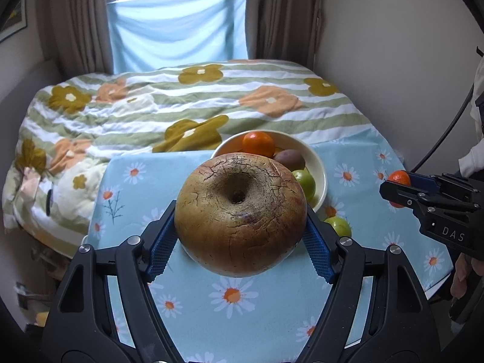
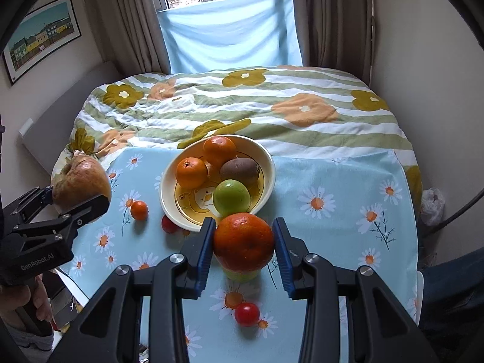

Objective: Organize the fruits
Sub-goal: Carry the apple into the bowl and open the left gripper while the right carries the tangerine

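White "GenRobot.AI" lettering marks the left gripper [image 2: 80, 195], pinching a large cracked brown apple [image 1: 240, 219]; the other reads "DAS", possibly cut off. The right gripper [image 2: 243, 243] pinches a round orange [image 2: 243, 242]. The cream ceramic bowl [image 2: 269, 163] holds two oranges [image 2: 191, 172], a brown kiwi [image 2: 239, 168] and a green apple [image 2: 231, 198].

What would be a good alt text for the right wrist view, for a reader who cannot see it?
The right claw grips an orange above a daisy-print cloth, just in front of a cream bowl holding two oranges, a kiwi and a green apple. At left, the left claw holds a large brown apple.

Black hand-held gripper [image 1: 240, 236] frames, blue ribbed pads [image 1: 159, 249].
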A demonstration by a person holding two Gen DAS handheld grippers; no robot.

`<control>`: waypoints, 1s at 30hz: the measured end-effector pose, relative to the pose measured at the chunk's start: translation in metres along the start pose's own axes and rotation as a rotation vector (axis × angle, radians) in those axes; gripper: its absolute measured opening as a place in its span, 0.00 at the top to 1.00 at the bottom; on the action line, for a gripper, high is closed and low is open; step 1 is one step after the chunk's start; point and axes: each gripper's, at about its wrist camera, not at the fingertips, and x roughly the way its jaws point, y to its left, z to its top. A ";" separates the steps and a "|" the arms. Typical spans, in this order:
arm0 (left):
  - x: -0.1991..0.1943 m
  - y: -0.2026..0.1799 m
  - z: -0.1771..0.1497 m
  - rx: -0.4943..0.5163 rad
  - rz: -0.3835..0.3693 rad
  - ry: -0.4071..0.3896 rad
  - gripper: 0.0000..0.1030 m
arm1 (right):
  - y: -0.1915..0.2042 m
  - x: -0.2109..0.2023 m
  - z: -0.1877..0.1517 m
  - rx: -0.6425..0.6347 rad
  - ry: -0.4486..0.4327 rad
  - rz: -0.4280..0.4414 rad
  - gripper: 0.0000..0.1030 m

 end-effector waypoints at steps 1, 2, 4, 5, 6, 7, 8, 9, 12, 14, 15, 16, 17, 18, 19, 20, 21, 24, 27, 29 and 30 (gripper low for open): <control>0.004 -0.004 0.002 0.007 -0.003 0.001 0.22 | -0.001 0.001 0.003 -0.005 -0.001 0.007 0.65; 0.008 -0.007 0.005 0.015 -0.006 0.003 0.22 | -0.002 0.003 0.005 -0.008 -0.001 0.013 0.65; 0.018 -0.011 0.009 0.031 -0.017 0.013 0.22 | -0.003 0.006 0.009 -0.012 -0.001 0.019 0.65; 0.023 -0.012 0.011 0.038 -0.024 0.017 0.22 | -0.004 0.007 0.011 -0.011 -0.002 0.021 0.65; 0.030 -0.014 0.013 0.046 -0.030 0.023 0.22 | -0.004 0.009 0.013 -0.009 -0.002 0.021 0.65; 0.036 -0.015 0.015 0.053 -0.035 0.030 0.22 | -0.004 0.011 0.015 -0.005 -0.002 0.020 0.65; 0.043 -0.015 0.016 0.060 -0.043 0.036 0.22 | -0.005 0.014 0.017 0.001 -0.001 0.018 0.65; 0.050 -0.016 0.017 0.066 -0.049 0.044 0.22 | -0.005 0.017 0.019 0.007 -0.001 0.015 0.65; 0.072 -0.020 0.017 0.091 -0.068 0.075 0.22 | -0.007 0.025 0.022 0.034 0.006 0.006 0.65; 0.088 -0.022 0.016 0.106 -0.080 0.097 0.22 | -0.009 0.031 0.025 0.049 0.011 -0.002 0.65; 0.096 -0.022 0.016 0.112 -0.089 0.110 0.22 | -0.010 0.034 0.026 0.054 0.013 -0.007 0.65; 0.104 -0.023 0.015 0.117 -0.094 0.121 0.22 | -0.011 0.037 0.026 0.059 0.015 -0.015 0.65; 0.111 -0.024 0.014 0.125 -0.099 0.132 0.22 | -0.011 0.039 0.027 0.064 0.018 -0.021 0.65; 0.117 -0.024 0.014 0.134 -0.102 0.141 0.22 | -0.013 0.042 0.028 0.071 0.021 -0.027 0.65; 0.123 -0.025 0.013 0.142 -0.103 0.149 0.22 | -0.015 0.045 0.028 0.079 0.024 -0.032 0.65; 0.128 -0.026 0.012 0.150 -0.103 0.156 0.22 | -0.017 0.048 0.028 0.088 0.027 -0.036 0.65; 0.132 -0.026 0.012 0.156 -0.104 0.161 0.22 | -0.018 0.050 0.028 0.095 0.030 -0.040 0.65; 0.141 -0.026 0.010 0.171 -0.110 0.172 0.22 | -0.022 0.055 0.029 0.118 0.036 -0.051 0.65; 0.146 -0.028 0.009 0.199 -0.104 0.178 0.22 | -0.025 0.058 0.029 0.132 0.039 -0.061 0.65; 0.150 -0.028 0.008 0.205 -0.107 0.189 0.22 | -0.027 0.060 0.029 0.140 0.042 -0.064 0.65; 0.151 -0.028 0.007 0.205 -0.111 0.196 0.22 | -0.028 0.061 0.029 0.143 0.043 -0.065 0.65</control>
